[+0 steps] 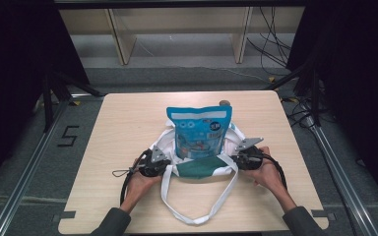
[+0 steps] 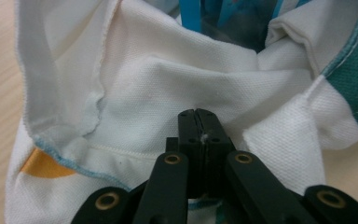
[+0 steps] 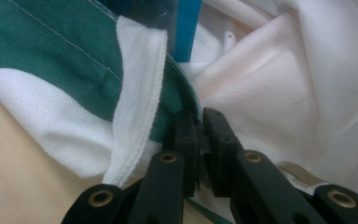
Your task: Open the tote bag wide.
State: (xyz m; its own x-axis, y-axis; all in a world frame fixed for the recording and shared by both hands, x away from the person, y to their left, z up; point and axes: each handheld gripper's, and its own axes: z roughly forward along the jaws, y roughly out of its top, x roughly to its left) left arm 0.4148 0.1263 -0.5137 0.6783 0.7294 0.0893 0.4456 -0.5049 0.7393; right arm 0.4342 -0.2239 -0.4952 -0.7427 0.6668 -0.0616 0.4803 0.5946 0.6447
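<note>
The wooden surface (image 1: 128,147) sits on a grey floor, with a pale shelf frame (image 1: 123,39) beyond its far edge and loose cables (image 1: 275,44) trailing at the far right. Near the middle of the surface lies a white cloth bag (image 1: 234,140) with a green panel (image 1: 202,167) at its near side and a white strap (image 1: 197,216) looping toward the person. A blue snack pouch (image 1: 199,130) stands upright in the bag's mouth, most of it rising above the cloth. A small round brownish thing (image 1: 225,103) shows just behind the pouch's top right corner; what it is cannot be told.

The 2 hands come in from the near edge, 1 at each side of the bag. The left claw (image 1: 166,161) meets the bag's left rim and the right claw (image 1: 235,158) its right rim, with the pouch between them.

The left gripper view shows what the high view hides: the left claw (image 2: 199,128) pressed together on a fold of the white cloth bag (image 2: 149,84), with an orange patch (image 2: 44,165) low on the fabric and the blue pouch (image 2: 191,14) just beyond. In the right gripper view the right claw (image 3: 200,133) is narrow, pinching the bag's green-edged rim, the green panel (image 3: 51,60) to one side, white cloth (image 3: 284,93) to the other, and a blue strip of the pouch (image 3: 186,28) above.
</note>
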